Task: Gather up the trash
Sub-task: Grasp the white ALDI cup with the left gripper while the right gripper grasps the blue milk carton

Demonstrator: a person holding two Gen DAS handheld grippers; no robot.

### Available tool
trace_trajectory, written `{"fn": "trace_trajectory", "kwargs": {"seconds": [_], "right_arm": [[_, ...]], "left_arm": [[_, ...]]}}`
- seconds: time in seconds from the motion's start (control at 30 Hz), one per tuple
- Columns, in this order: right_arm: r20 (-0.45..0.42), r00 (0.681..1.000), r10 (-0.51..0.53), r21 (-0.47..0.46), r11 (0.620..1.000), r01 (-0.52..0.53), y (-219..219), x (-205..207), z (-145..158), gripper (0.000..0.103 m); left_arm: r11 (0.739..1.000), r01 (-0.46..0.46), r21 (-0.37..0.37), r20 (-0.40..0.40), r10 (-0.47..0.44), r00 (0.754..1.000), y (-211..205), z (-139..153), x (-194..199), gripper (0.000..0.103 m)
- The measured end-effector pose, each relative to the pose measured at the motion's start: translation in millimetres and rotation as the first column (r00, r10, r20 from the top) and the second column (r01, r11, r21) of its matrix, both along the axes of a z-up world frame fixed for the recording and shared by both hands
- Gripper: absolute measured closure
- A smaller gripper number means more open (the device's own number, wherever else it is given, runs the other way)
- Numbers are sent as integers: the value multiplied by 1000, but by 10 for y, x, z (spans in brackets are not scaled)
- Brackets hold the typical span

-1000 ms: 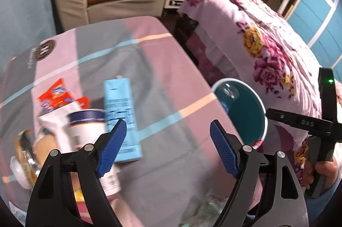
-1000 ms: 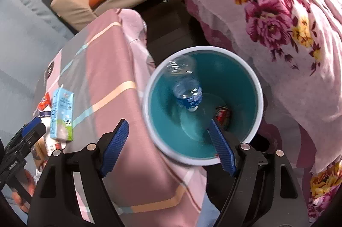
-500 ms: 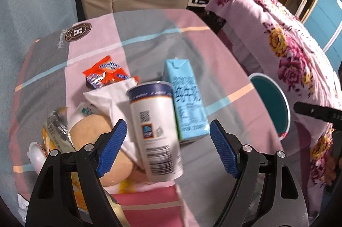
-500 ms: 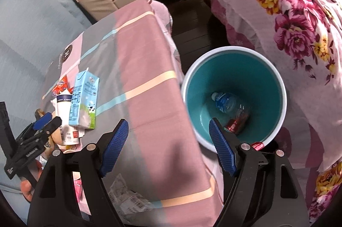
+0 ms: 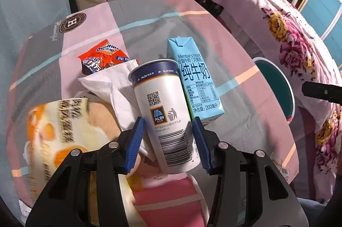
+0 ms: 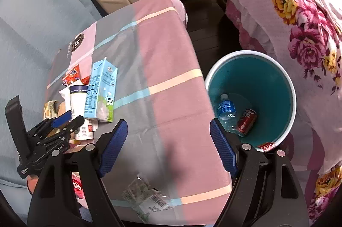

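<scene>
The left gripper (image 5: 168,141) is closing around the paper cup (image 5: 164,111), which lies on the table (image 5: 149,19) beside the milk carton (image 5: 194,81). Grip mid-body, gently, to avoid crushing. The right gripper (image 6: 168,148) hangs released.

White cup (image 5: 164,111) w/ navy band, lt-blue carton (image 5: 196,79), teal bin (image 6: 267,86), pink/grey checked cloth (image 6: 166,51)

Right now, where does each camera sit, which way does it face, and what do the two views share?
Left wrist: rides the left gripper, angled down at the white cup; jaws closing around it.
Right wrist: rides the right gripper, open, over table edge and teal bin; a hand shows.
Shared: cup, milk carton, bin.
</scene>
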State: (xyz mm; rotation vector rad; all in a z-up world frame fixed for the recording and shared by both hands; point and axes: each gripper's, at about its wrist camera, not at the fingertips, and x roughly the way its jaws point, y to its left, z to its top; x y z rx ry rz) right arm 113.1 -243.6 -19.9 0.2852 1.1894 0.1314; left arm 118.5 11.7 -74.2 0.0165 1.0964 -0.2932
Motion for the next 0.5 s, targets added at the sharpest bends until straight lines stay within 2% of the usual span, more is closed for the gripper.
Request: {"fn": "trace_trajectory", "kwargs": {"seconds": [0.2, 0.3, 0.37, 0.43, 0.5], "right_arm": [[-2, 999, 34, -13, 999, -34, 228, 59, 24, 28], [-5, 999, 41, -15, 999, -41, 294, 96, 27, 28], [-7, 999, 42, -19, 999, -42, 339, 133, 24, 28], [-10, 999, 43, -25, 999, -43, 380, 171, 23, 28], [-12, 999, 49, -28, 998, -49, 433, 219, 20, 28]], "left_arm": [[999, 4, -32, -10, -4, 1000, 9, -38, 41, 49], [997, -1, -72, -23, 0, 1000, 36, -80, 95, 40], [996, 8, -87, -21, -10, 1000, 28, -91, 110, 41], [996, 17, -91, -16, -19, 1000, 24, -78, 114, 50], [995, 9, -97, -3, -9, 1000, 59, -51, 107, 50]]}}
